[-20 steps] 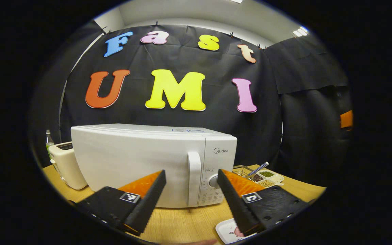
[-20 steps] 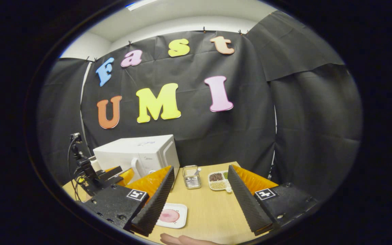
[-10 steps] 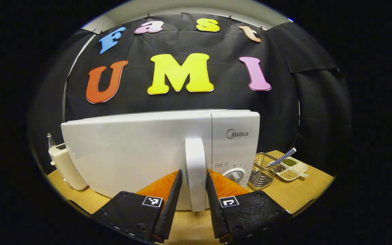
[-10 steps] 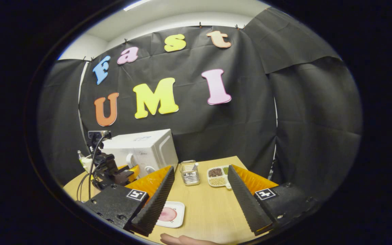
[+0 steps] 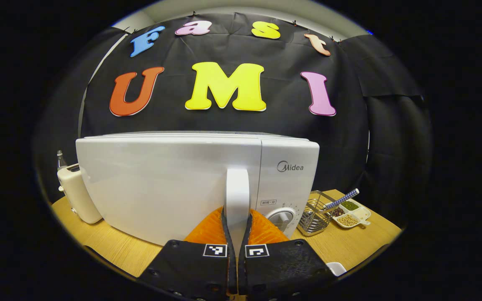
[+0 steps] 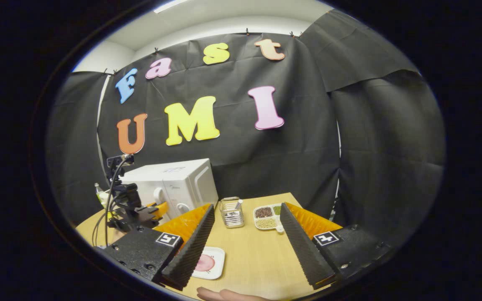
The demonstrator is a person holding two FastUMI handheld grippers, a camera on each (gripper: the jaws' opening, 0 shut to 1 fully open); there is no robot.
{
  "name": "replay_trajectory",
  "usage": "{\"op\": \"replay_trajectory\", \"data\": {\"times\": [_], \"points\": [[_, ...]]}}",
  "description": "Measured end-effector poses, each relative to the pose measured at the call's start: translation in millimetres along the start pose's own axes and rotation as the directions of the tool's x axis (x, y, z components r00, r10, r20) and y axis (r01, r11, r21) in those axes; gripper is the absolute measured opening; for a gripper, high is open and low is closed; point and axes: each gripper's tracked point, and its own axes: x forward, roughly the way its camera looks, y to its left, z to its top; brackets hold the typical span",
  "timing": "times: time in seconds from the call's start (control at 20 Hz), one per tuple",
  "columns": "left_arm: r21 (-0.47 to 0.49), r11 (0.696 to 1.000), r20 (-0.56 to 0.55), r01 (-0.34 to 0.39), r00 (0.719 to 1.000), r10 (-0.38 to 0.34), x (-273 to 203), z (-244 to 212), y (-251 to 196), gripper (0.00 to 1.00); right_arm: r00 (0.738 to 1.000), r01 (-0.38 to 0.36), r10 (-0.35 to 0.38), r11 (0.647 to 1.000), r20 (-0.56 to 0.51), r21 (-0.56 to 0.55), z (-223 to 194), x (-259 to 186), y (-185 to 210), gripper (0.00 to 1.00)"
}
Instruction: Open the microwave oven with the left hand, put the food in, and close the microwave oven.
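The white microwave (image 5: pixel 161 184) stands close in front in the left gripper view with its door closed. My left gripper (image 5: pixel 237 219) is shut on the lower part of the upright door handle (image 5: pixel 237 188), one finger on each side. In the right gripper view that left gripper (image 6: pixel 157 209) sits at the front of the microwave (image 6: pixel 174 182). My right gripper (image 6: pixel 247 207) hangs open above the table with nothing between its fingers. The food, a pink round slice on a small white square plate (image 6: pixel 207 263), lies on the table beside its left finger.
A cream toaster (image 5: pixel 73 196) stands left of the microwave. To the microwave's right are a wire basket (image 5: pixel 314 213) and a divided dish of beans (image 5: pixel 349 211), also the basket (image 6: pixel 231 213) and dish (image 6: pixel 266 217). A hand (image 6: pixel 224 294) shows at the bottom edge.
My left gripper moved forward to the microwave and its fingers came together around the door handle. The right gripper stayed open and nearly still.
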Motion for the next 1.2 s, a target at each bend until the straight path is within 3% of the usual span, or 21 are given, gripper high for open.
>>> {"op": "replay_trajectory", "data": {"times": [0.05, 0.1, 0.15, 0.3, 0.35, 0.4, 0.45, 0.5, 0.55, 0.6, 0.65, 0.7, 0.75, 0.8, 0.85, 0.95, 1.0, 1.05, 1.1, 1.15, 1.2], "points": [[0.009, 1.0, 0.019, -0.003, 1.0, 0.002, -6, 1, 2, 0.02, 1.0, 0.007, -0.007, 1.0, 0.008, -0.003, 1, -1, -4, 0.91], [0.021, 1.0, 0.018, 0.013, 1.0, -0.013, -15, -2, 3, 0.01, 1.0, 0.013, -0.013, 1.0, 0.019, -0.007, 2, -2, -6, 1.0], [0.019, 0.999, 0.017, 0.033, 0.999, -0.033, -23, -4, 4, 0.01, 0.999, 0.021, -0.021, 1.0, 0.029, -0.01, 4, -2, -8, 0.91], [0.02, 0.997, 0.0, 0.079, 0.997, -0.079, -56, -9, 11, 0.01, 0.999, 0.02, -0.02, 1.0, 0.028, -0.007, 3, -5, -2, 0.91], [0.015, 0.995, 0.003, 0.099, 0.995, -0.099, -70, -12, 14, 0.01, 1.0, 0.009, -0.009, 1.0, 0.026, -0.004, 3, -9, 4, 1.0], [0.023, 0.993, 0.018, 0.115, 0.993, -0.116, -83, -12, 19, 0.01, 1.0, 0.0, 0.0, 1.0, 0.028, -0.007, 2, -12, 9, 0.91], [0.028, 0.992, 0.013, 0.12, 0.993, -0.12, -97, -16, 26, 0.01, 0.999, -0.005, 0.006, 1.0, 0.031, -0.019, 2, -15, 14, 0.91], [0.032, 0.993, 0.016, 0.117, 0.993, -0.118, -111, -18, 33, 0.01, 0.999, -0.005, 0.006, 0.999, 0.032, -0.034, 0, -18, 18, 1.0], [0.036, 0.993, 0.01, 0.114, 0.993, -0.115, -124, -20, 41, 0.01, 1.0, -0.004, 0.005, 0.999, 0.029, -0.05, -2, -20, 22, 0.91], [0.036, 0.993, 0.017, 0.11, 0.994, -0.11, -137, -22, 49, 0.01, 1.0, -0.006, 0.007, 0.998, 0.02, -0.063, -7, -22, 27, 0.91], [0.036, 0.994, 0.014, 0.101, 0.995, -0.101, -151, -24, 58, 0.01, 1.0, -0.015, 0.015, 0.997, 0.004, -0.072, -13, -22, 33, 1.0], [0.045, 0.995, 0.014, 0.091, 0.996, -0.091, -164, -26, 70, 0.01, 1.0, -0.026, 0.024, 0.997, -0.019, -0.076, -21, -20, 40, 1.0], [0.049, 0.996, 0.011, 0.078, 0.997, -0.079, -177, -28, 83, 0.01, 0.998, -0.038, 0.033, 0.996, -0.055, -0.079, -29, -18, 45, 0.92], [0.05, 0.997, 0.011, 0.065, 0.998, -0.066, -190, -31, 98, 0.01, 0.994, -0.052, 0.044, 0.995, -0.098, -0.081, -41, -16, 49, 1.0], [0.052, 0.998, 0.011, 0.044, 0.999, -0.045, -205, -32, 116, 0.01, 0.989, -0.059, 0.047, 0.995, -0.143, -0.08, -51, -13, 53, 1.0], [0.053, 0.999, 0.015, -0.007, 1.0, 0.007, -230, -36, 153, 0.01, 0.976, -0.068, 0.049, 0.994, -0.211, -0.083, -65, -9, 61, 0.91], [0.044, 0.997, 0.019, -0.057, 0.998, 0.056, -243, -36, 180, 0.0, 0.97, -0.072, 0.05, 0.994, -0.238, -0.084, -72, -9, 65, 0.91], [0.039, 0.993, 0.024, -0.108, 0.994, 0.107, -252, -38, 205, 0.01, 0.962, -0.08, 0.055, 0.993, -0.268, -0.083, -80, -7, 72, 1.0], [0.037, 0.984, 0.033, -0.172, 0.985, 0.171, -262, -39, 235, 0.01, 0.951, -0.089, 0.062, 0.993, -0.301, -0.077, -89, -5, 78, 0.92], [0.032, 0.978, 0.033, -0.205, 0.978, 0.204, -268, -41, 259, 0.0, 0.94, -0.097, 0.071, 0.993, -0.333, -0.064, -98, -5, 85, 1.0], [0.005, 0.986, 0.037, -0.164, 0.986, 0.164, -272, -41, 265, 0.0, 0.928, -0.106, 0.081, 0.993, -0.364, -0.049, -105, -4, 92, 0.92]]}}
